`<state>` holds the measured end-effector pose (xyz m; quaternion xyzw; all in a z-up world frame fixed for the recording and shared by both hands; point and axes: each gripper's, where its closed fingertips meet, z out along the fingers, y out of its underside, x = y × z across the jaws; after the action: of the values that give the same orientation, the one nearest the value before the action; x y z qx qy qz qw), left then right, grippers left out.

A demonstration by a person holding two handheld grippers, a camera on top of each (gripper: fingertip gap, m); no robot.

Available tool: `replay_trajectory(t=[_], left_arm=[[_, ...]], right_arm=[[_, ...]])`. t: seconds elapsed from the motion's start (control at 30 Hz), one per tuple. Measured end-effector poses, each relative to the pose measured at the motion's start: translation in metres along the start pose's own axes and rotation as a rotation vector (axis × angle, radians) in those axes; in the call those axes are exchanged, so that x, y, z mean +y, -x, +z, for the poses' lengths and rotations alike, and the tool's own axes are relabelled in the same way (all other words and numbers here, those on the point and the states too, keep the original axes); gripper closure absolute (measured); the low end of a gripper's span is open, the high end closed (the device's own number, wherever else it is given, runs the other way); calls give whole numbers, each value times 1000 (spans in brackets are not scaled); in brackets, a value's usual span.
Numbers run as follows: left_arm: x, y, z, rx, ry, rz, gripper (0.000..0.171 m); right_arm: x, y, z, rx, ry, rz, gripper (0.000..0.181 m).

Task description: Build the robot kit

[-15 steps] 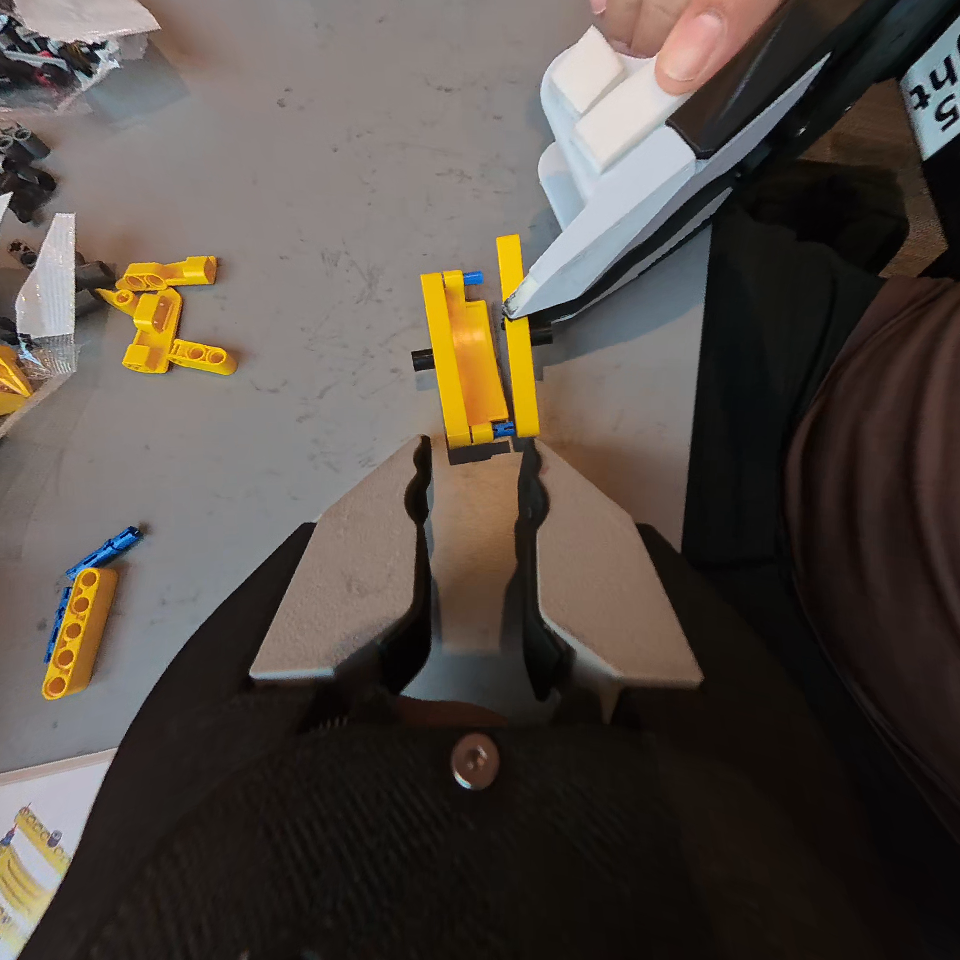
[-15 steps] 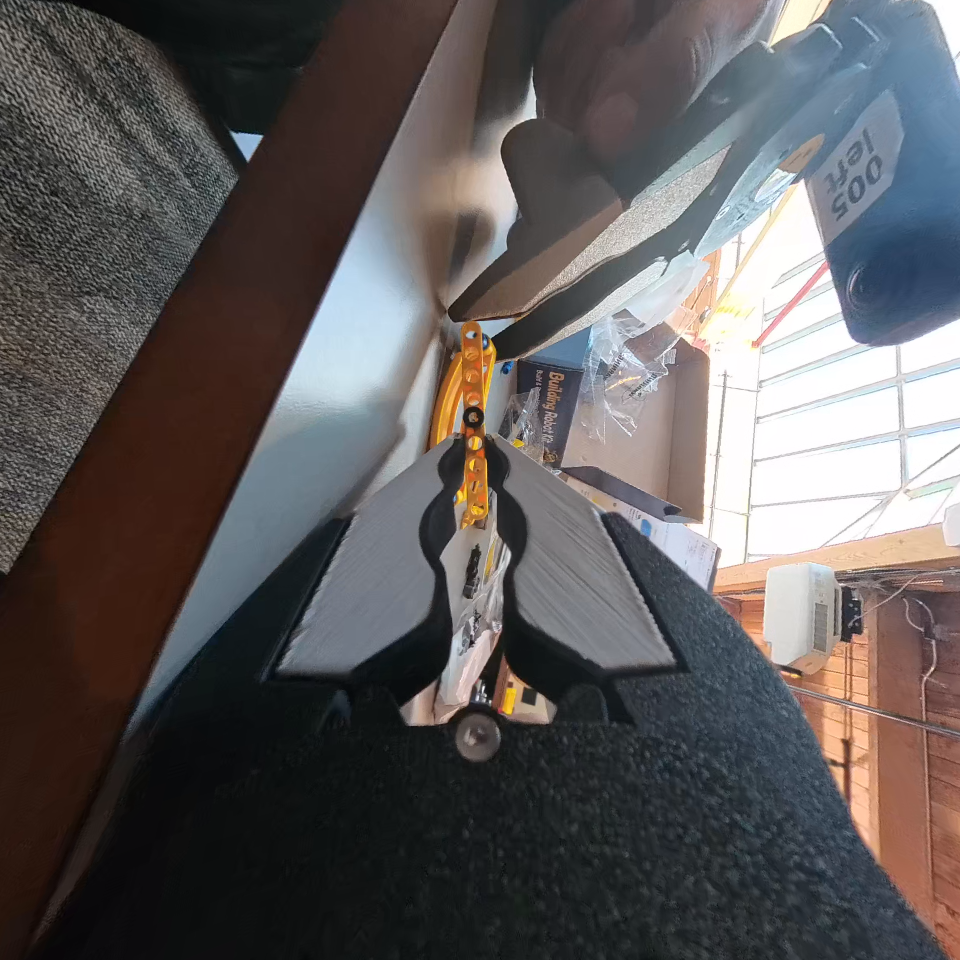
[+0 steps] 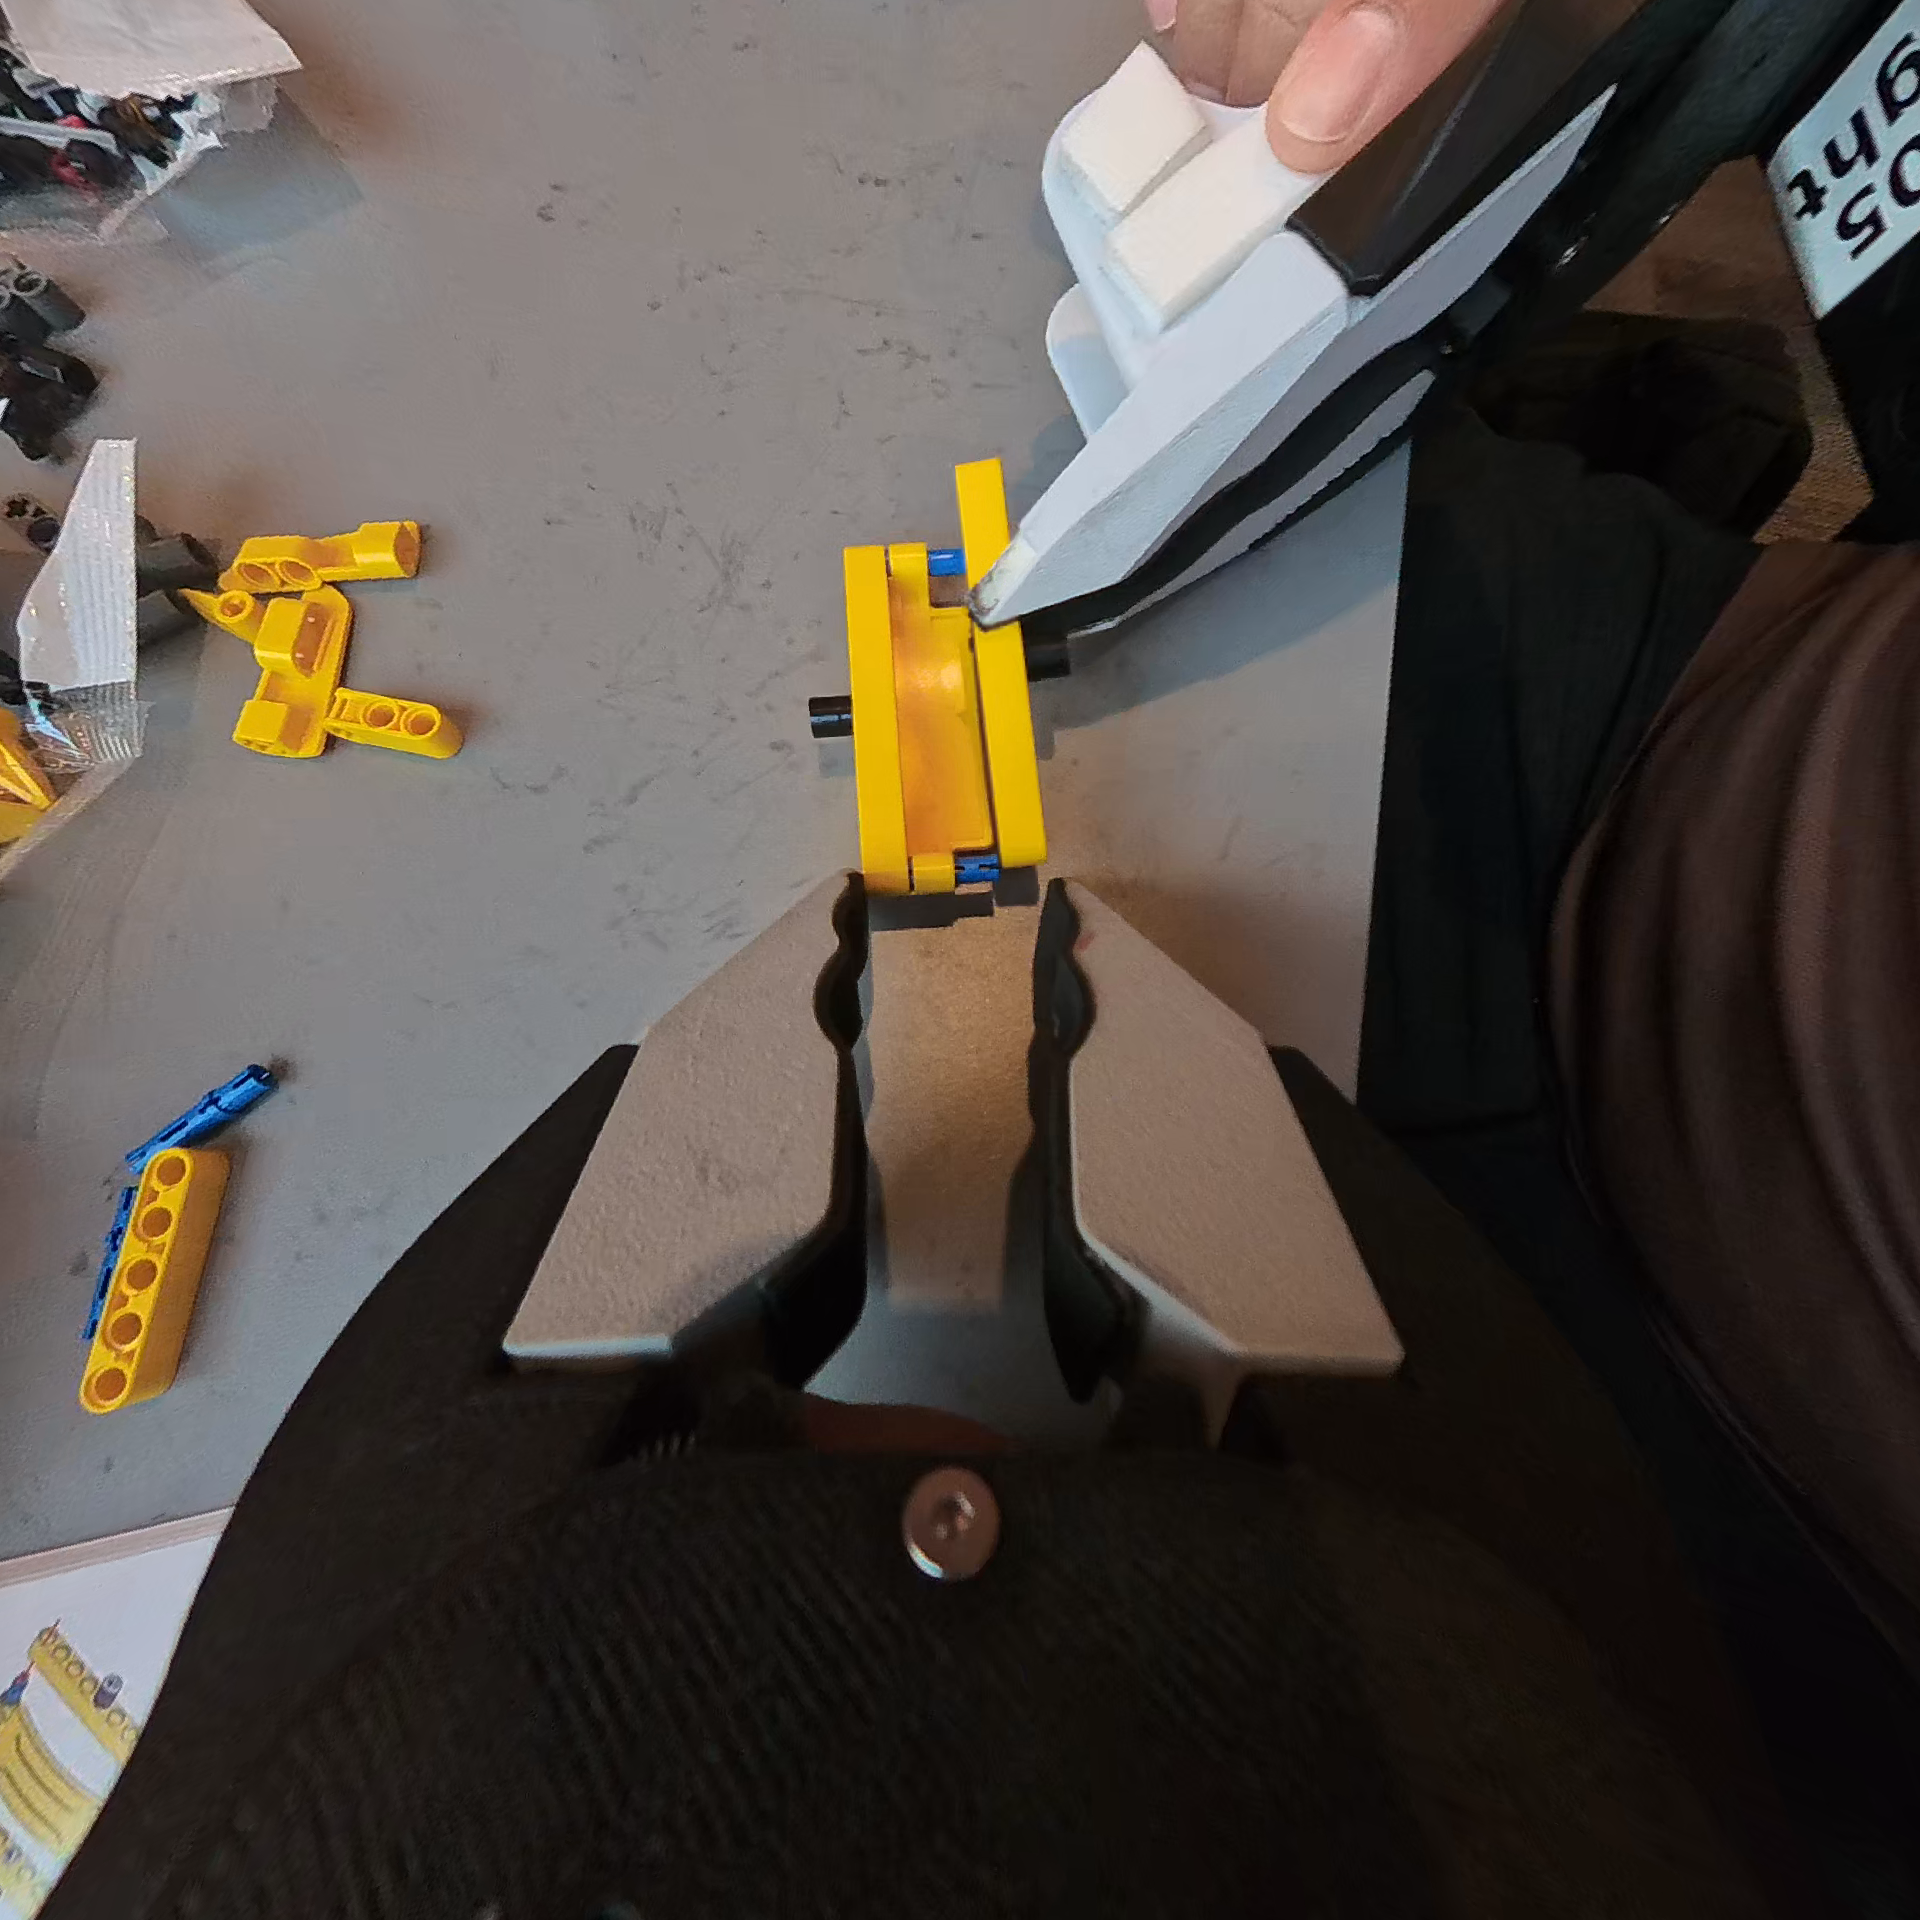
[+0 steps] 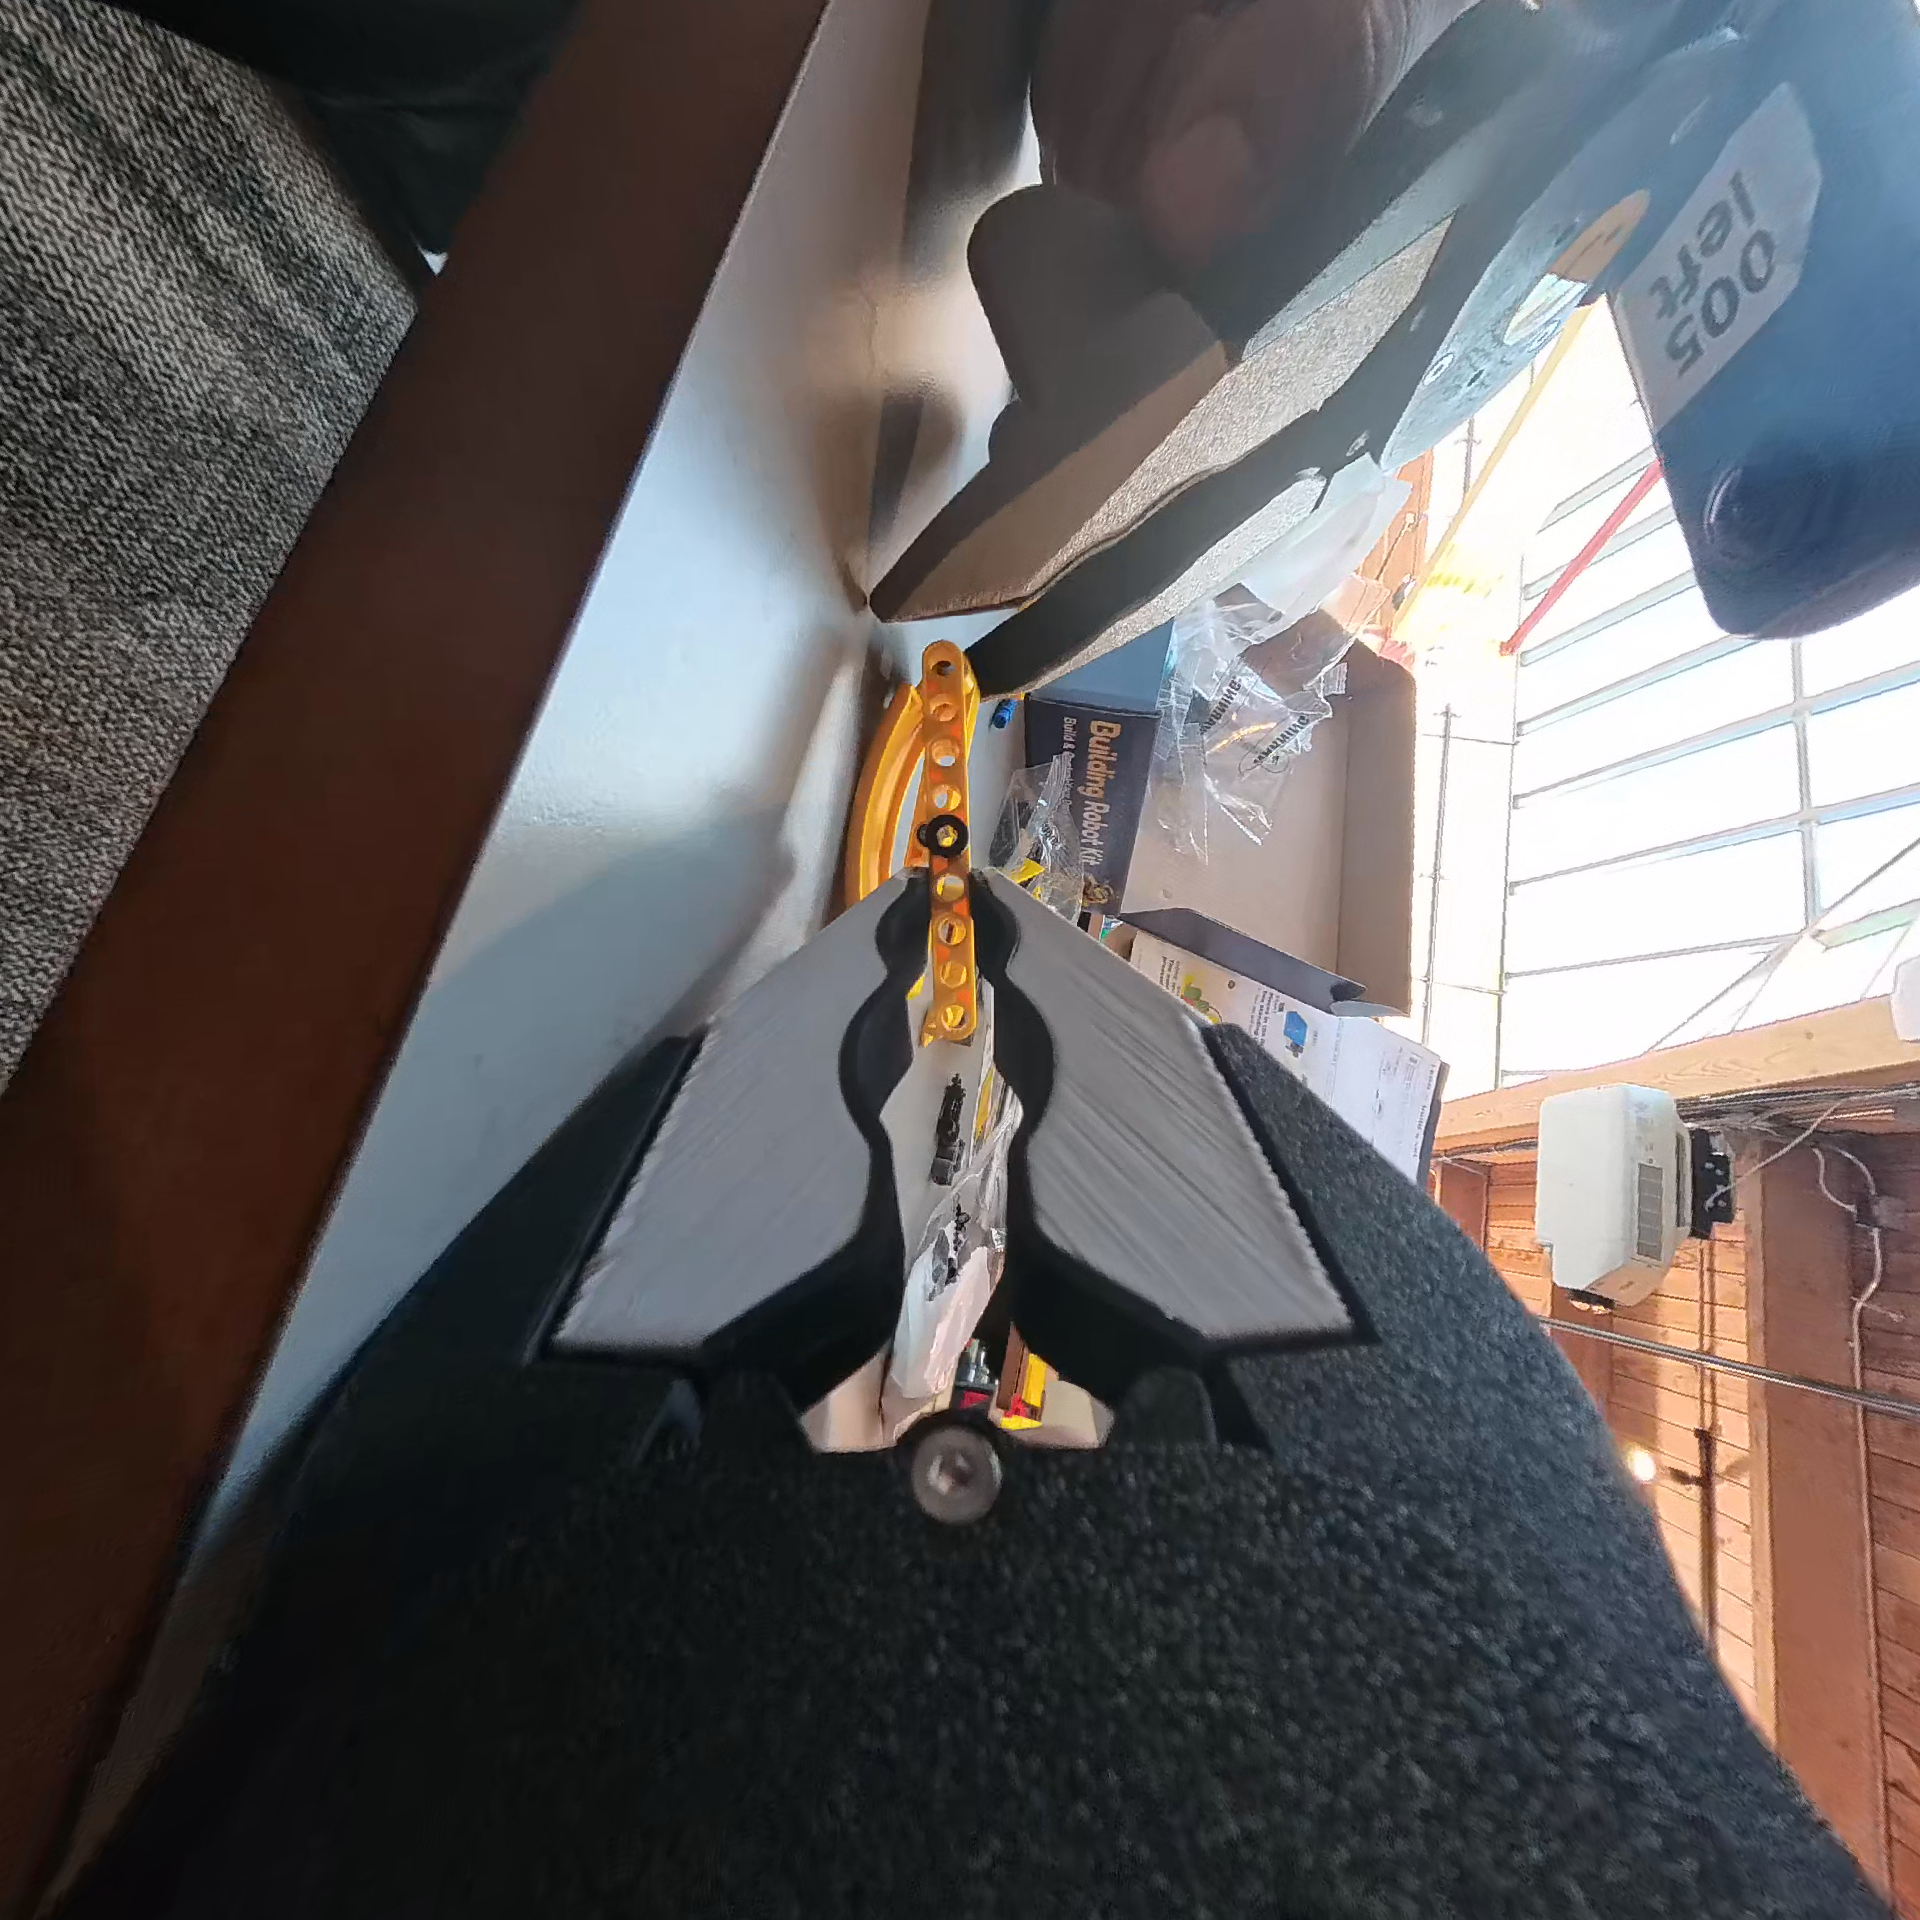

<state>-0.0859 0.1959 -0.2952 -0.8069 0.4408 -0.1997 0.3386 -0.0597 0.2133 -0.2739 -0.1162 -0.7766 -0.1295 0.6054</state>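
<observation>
A yellow assembly (image 3: pixel 935 727) of two beams around a curved panel, joined by blue pins and a black axle (image 3: pixel 831 717), lies on the grey table (image 3: pixel 623 416) near its edge. My left gripper (image 3: pixel 954 885) is closed to the assembly's width, with its tips against the two sides of the near end. It also shows in the right wrist view (image 4: pixel 925 644). My right gripper (image 4: pixel 951 881) is shut on the outer yellow beam (image 4: pixel 940 748), near the black axle. From the left wrist view it (image 3: pixel 997 618) comes in from the upper right, held by a hand.
Loose yellow parts (image 3: pixel 312 634) and a short yellow beam with blue pins (image 3: pixel 151 1278) lie to the left. Bags of dark parts (image 3: pixel 94 94) sit at the far left. An instruction booklet (image 3: pixel 62 1714) is near left. The table edge (image 3: pixel 1382 831) and a person's dark clothing are right. A cardboard box (image 4: pixel 1299 810) stands beyond. Some 5 cm of space lies between my two pairs of fingers.
The outer yellow beam has closed in towards the panel, and the gap at its far end is narrower. The right gripper tip has shifted slightly left with it. The left gripper has stayed put.
</observation>
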Motion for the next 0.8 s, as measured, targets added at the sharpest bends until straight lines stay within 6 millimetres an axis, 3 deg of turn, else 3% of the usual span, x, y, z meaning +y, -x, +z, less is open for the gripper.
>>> replay_trajectory(t=[0.8], left_arm=[[-3, -1, 3, -12, -5, -44, 140]], right_arm=[[3, -2, 2, 11, 62, -106, 174]])
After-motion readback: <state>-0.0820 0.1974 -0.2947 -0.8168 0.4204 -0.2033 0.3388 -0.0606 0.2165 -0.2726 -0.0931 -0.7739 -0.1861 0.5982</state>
